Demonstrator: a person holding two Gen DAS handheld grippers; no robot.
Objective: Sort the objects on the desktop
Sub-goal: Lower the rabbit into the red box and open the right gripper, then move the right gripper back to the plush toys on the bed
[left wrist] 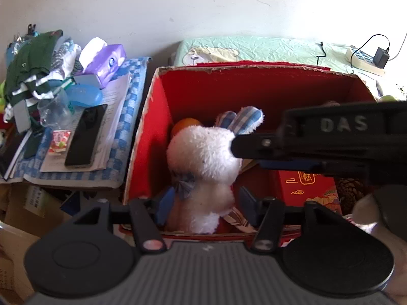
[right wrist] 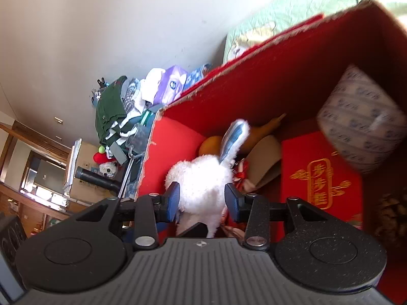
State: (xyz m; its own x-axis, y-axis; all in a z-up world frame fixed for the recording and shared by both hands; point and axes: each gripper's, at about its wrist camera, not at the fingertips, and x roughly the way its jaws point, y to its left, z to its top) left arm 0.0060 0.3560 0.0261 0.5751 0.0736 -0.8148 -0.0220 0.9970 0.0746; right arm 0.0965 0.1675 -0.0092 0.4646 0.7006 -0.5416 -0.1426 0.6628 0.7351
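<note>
A white plush rabbit (left wrist: 203,152) with blue checked ears stands inside a red cardboard box (left wrist: 142,132). In the left wrist view my left gripper (left wrist: 207,203) is open, its blue pads flanking the rabbit's lower body. My right gripper (left wrist: 236,150) reaches in from the right and meets the rabbit's head. In the right wrist view the right gripper (right wrist: 202,200) is closed in on the rabbit (right wrist: 198,178), and plush fills the gap between its pads. Behind the rabbit lies an orange (right wrist: 209,143).
The box (right wrist: 254,81) also holds a red gift box (right wrist: 320,172), a pine cone (right wrist: 391,211), a gourd (right wrist: 264,129) and a blurred patterned tissue pack (right wrist: 361,119). Left of the box, a phone (left wrist: 86,134), a purple tissue box (left wrist: 109,61) and clothes (left wrist: 30,61) crowd a checked cloth.
</note>
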